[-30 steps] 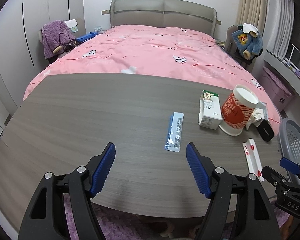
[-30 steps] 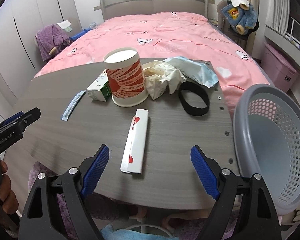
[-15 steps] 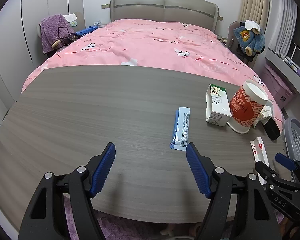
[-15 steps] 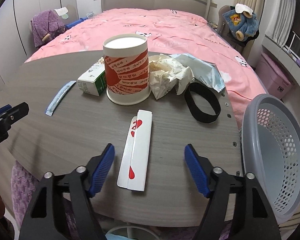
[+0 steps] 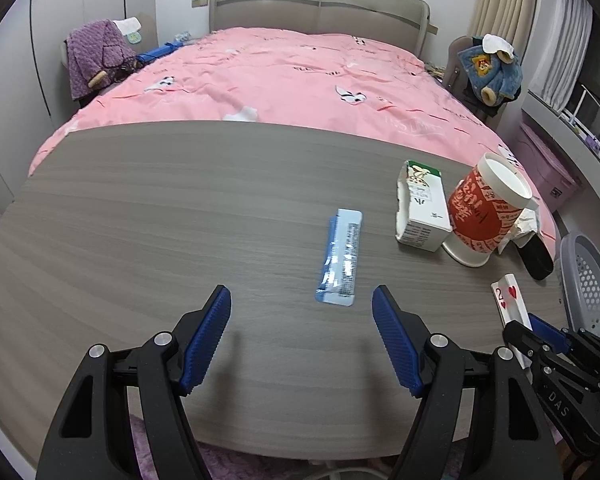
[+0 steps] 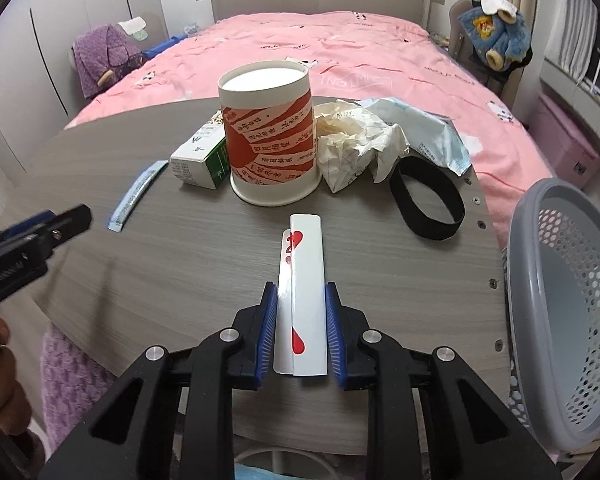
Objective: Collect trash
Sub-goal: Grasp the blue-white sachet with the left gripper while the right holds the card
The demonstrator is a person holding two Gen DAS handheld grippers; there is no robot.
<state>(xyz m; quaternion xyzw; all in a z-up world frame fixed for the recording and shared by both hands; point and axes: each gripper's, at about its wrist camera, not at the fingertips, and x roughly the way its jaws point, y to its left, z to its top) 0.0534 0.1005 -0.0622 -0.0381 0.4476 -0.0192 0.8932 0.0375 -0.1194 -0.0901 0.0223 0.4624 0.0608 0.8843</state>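
Your right gripper [image 6: 301, 326] has closed since half a second ago: both blue pads now press the long sides of the folded card [image 6: 302, 292], where before they stood wide apart on either side of it. The card still lies on the table [image 6: 188, 264], its near end between your pads, its far end pointing to 12 o'clock at the cup [image 6: 271, 136]. So the first grab looks made; next comes the lift and the swing to the basket [image 6: 568, 312] at 3 o'clock, which looks empty where you can see into it.

Your left gripper [image 5: 302, 338] has eased in toward the sachet [image 5: 340, 258] but stays wide open, holding nothing. The sachet lies flat on the table at 12 o'clock, just past your pads and nearer the right one. Not yet grabbed.

Other trash at the card's 12 to 2 o'clock: carton [image 6: 200, 158] touching the cup's left side, paper wad [image 6: 354, 142], blue wrapper [image 6: 432, 132], black band [image 6: 426, 200].

Writing:
- Card shows a red "2" and hearts.
- Cup carries red bands of Chinese text, too small to read.
- Carton has green-white print, unreadable.
- Right gripper body, seen from the left camera, reads "DAS".
- Sachet print is too fine to read.
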